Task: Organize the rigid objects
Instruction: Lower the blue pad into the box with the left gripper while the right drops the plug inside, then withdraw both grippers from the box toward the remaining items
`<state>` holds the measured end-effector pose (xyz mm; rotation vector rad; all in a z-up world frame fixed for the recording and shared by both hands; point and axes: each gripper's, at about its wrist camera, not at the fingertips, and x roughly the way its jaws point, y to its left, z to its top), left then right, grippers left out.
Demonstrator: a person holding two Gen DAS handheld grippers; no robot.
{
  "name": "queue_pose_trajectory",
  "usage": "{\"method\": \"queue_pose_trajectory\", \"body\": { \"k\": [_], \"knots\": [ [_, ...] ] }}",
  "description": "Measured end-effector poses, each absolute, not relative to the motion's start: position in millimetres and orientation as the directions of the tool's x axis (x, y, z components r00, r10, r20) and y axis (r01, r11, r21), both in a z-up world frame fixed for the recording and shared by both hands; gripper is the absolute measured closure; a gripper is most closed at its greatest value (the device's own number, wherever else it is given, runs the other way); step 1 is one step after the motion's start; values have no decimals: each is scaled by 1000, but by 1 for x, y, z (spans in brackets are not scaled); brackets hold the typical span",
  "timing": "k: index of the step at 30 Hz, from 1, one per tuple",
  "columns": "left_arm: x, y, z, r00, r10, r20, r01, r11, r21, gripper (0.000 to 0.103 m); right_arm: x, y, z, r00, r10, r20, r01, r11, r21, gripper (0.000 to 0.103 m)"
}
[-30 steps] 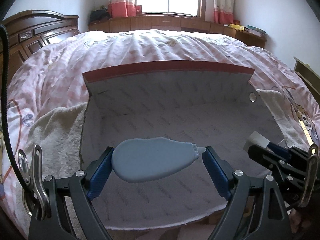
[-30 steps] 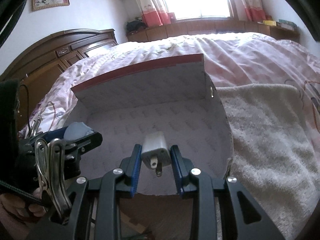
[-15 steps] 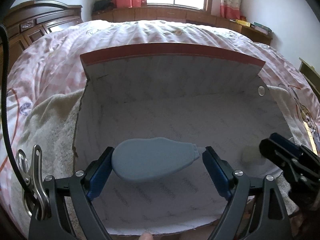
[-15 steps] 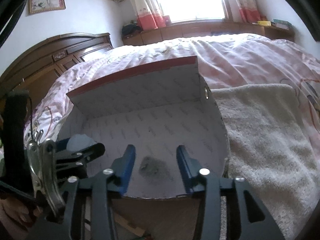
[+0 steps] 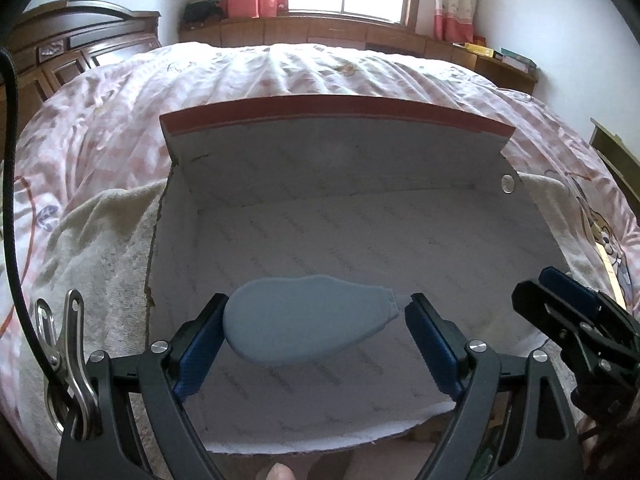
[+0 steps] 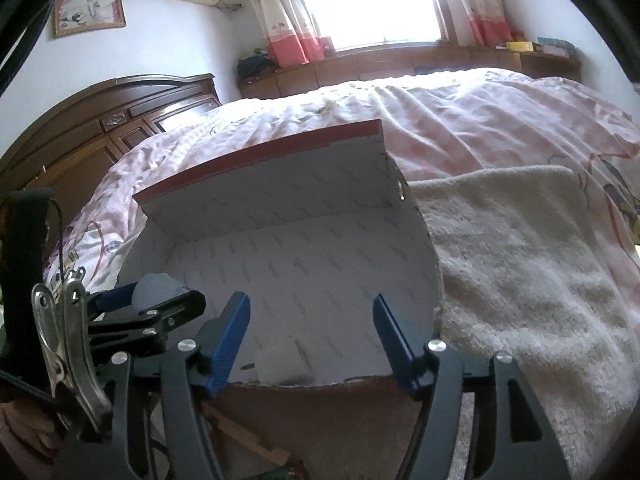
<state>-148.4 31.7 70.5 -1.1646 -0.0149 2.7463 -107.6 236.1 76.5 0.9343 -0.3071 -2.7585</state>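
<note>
I see one bed [image 5: 120, 128] under a pink quilt, bearing one open cardboard box [image 5: 340, 152] on one cream towel [image 6: 520, 260]. My left tool [image 5: 316, 322] is clamped end to end on one smooth grey-blue teardrop case [image 5: 304, 320] above the box; it seems light, stiff, likely slippery, best gripped across its broad belly. My right tool [image 6: 312, 328] is opening, empty.

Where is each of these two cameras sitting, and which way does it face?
Left wrist: on the left gripper, facing down into the open box; its fingers pinch a grey-blue teardrop object.
Right wrist: on the right gripper, jaws opening with nothing between them.
Shared: box, white towel, bed, window, each other's gripper.
</note>
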Motion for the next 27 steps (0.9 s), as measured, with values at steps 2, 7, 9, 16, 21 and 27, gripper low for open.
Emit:
{"method": "queue_pose_trajectory", "body": {
  "k": [2,7,9,16,21,27],
  "knots": [
    [-146,32,73,-686,143,-713,-138,-988,-65,13,-106,238,77,-775,-269,-572,131,-954,271,35],
    [-138,29,80,-699,147,-700,-141,-988,-66,13,-101,240,79,-775,-269,-571,130,-953,273,35],
    [-136,29,81,-700,146,-699,-142,-988,-64,13,-100,240,80,-775,-269,-572,128,-953,274,35],
    [-123,30,85,-701,147,-698,-154,-987,-53,13,-87,243,84,-778,-262,-571,119,-954,275,35],
    [-113,29,88,-704,143,-695,-154,-987,-47,13,-78,247,88,-780,-261,-569,111,-952,285,35],
    [-99,23,92,-710,133,-691,-145,-989,-41,13,-70,247,90,-781,-259,-569,108,-952,286,35]
  ]
}}
